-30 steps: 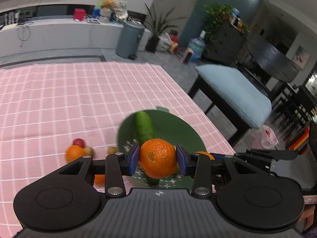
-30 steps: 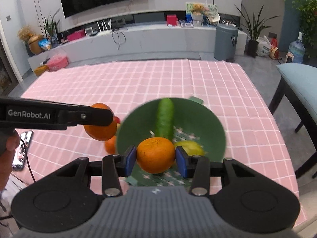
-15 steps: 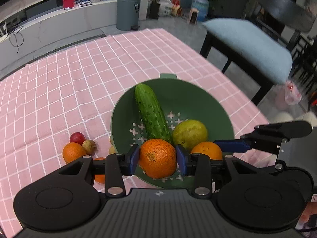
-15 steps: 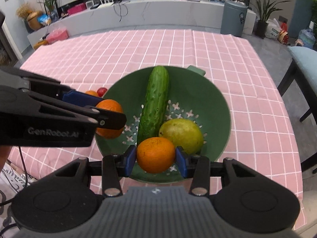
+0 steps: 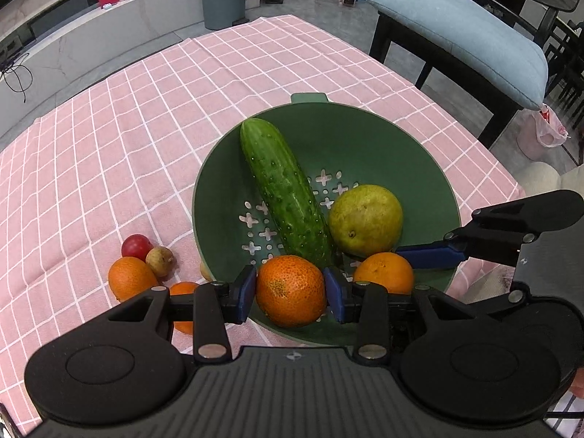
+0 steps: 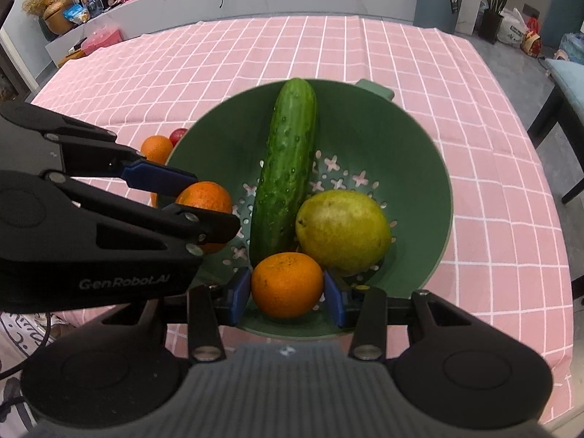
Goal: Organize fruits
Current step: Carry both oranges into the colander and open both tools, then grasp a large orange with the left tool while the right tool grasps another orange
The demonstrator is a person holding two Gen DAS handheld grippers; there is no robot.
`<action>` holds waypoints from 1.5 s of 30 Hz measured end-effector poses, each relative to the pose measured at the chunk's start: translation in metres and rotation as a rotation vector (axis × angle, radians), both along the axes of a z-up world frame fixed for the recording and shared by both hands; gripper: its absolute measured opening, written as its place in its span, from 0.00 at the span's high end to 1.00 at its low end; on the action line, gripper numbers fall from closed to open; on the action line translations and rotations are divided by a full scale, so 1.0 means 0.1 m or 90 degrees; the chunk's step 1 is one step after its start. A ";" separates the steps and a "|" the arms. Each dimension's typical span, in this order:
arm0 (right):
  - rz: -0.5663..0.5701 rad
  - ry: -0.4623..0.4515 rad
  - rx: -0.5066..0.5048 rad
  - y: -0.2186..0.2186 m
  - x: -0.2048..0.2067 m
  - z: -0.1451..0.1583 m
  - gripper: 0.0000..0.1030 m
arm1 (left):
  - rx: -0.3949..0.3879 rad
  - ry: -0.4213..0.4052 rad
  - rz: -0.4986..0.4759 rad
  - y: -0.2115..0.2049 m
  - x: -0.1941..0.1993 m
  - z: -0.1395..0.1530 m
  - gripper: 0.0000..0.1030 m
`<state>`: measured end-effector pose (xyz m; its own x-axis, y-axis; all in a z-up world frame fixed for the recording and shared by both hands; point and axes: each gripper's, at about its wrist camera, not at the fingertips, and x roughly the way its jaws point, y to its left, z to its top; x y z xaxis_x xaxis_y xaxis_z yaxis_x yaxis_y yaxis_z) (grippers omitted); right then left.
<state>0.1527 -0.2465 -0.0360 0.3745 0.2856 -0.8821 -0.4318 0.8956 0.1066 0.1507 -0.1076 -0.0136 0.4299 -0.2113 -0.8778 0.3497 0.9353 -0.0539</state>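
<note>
We hold two oranges over the green colander (image 5: 430, 168)
Left gripper (image 5: 291, 289) clamps one orange (image 5: 291, 294); right gripper (image 6: 287, 289) clamps another (image 6: 287, 284) — both at its near rim.

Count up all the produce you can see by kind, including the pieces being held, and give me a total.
Oranges: 4
Cucumber: 1
Pear: 1
Red fruit: 1
Small tan fruits: 2, one mostly hidden by the bowl
Total: 9
</note>
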 end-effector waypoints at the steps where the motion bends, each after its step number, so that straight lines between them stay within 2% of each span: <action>1: 0.000 0.002 0.000 0.01 0.01 -0.01 0.61 | 0.000 0.000 -0.001 0.00 0.00 -0.01 0.55; 10: 0.000 0.000 -0.006 0.03 -0.01 0.00 0.60 | 0.002 -0.008 -0.003 0.00 -0.01 -0.03 0.49; 11: 0.000 -0.001 -0.004 0.03 -0.01 0.01 0.58 | -0.001 -0.009 -0.002 0.00 -0.02 -0.02 0.49; 12: 0.001 -0.003 -0.004 0.03 -0.01 0.02 0.52 | -0.005 -0.011 0.000 0.01 -0.03 -0.01 0.48; 18: 0.002 -0.034 -0.003 0.01 -0.07 0.14 0.45 | -0.023 -0.043 0.009 0.09 -0.14 0.15 0.43; 26: 0.020 -0.102 0.008 0.07 -0.20 0.36 0.44 | -0.052 -0.084 0.049 0.30 -0.32 0.38 0.43; 36: 0.102 -0.159 0.015 0.32 -0.26 0.52 0.44 | -0.062 -0.105 0.108 0.74 -0.45 0.44 0.43; 45: 0.199 -0.200 -0.006 0.68 -0.25 0.50 0.44 | -0.073 -0.119 0.147 1.16 -0.54 0.31 0.43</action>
